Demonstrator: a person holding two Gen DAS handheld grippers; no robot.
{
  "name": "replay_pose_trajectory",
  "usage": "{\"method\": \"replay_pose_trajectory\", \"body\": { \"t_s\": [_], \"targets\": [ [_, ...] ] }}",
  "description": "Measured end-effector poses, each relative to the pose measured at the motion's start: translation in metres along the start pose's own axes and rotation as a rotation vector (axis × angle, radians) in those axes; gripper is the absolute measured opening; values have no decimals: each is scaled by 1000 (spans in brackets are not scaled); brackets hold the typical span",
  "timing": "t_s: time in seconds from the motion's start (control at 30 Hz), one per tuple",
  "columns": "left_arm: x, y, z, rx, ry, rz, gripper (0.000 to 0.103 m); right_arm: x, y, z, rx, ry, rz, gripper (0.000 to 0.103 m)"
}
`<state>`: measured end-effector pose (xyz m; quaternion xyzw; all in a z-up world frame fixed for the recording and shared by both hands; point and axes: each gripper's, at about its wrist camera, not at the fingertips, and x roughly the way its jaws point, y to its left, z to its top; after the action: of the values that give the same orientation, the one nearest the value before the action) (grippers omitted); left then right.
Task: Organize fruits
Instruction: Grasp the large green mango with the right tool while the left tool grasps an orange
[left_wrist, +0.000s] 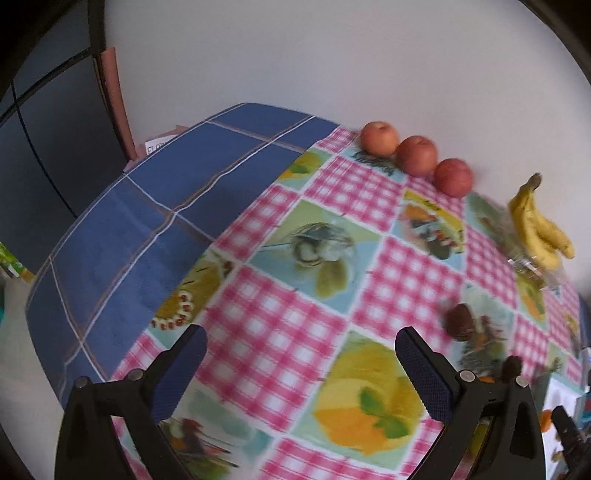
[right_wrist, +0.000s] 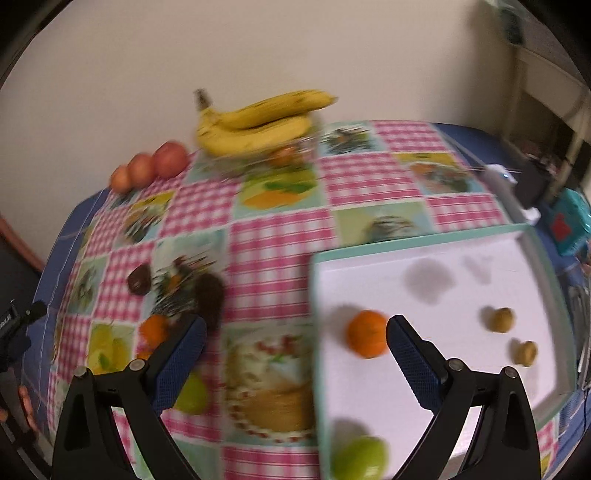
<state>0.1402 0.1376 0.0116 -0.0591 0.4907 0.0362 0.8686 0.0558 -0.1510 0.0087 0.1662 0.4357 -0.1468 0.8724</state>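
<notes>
Fruits lie below; both claws (left_wrist: 301, 350) (right_wrist: 295, 332) hover, jaws spread, empty.

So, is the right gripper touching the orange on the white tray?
Apart. In the right wrist view, the open right gripper holds nothing, and the orange lies on the tray beyond its fingers.

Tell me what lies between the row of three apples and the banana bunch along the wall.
Nothing: in the left wrist view, only bare patterned tablecloth separates the three apples from the banana bunch.
</notes>
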Motion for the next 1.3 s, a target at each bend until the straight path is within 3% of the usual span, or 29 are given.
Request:
{"method": "replay_pose_trajectory", "body": {
  "t_s": [0.17, 0.4, 0.77, 0.93, 1.2, 1.3],
  "targets": [
    [17, 5, -2, 4, 69, -38, 103, 11, 25, -3, -23, 42, 24, 98],
    [36, -16, -11, 44, 130, -62, 103, 36, 53, -18, -92, 132, 34, 98],
    [52, -51, -25, 107, 211, -131, 103, 59, 60, -34, -146, 232, 19, 97],
    [49, -52, -25, 87, 202, -159, 103, 59, 62, -34, -127, 236, 62, 82],
    [45, -59, -25, 63, 179, -203, 103, 61, 74, -36, -136, 268, 163, 47],
    [47, -63, -27, 77, 199, -209, 103, 61, 78, -36, -140, 266, 174, 41]
  ]
}}
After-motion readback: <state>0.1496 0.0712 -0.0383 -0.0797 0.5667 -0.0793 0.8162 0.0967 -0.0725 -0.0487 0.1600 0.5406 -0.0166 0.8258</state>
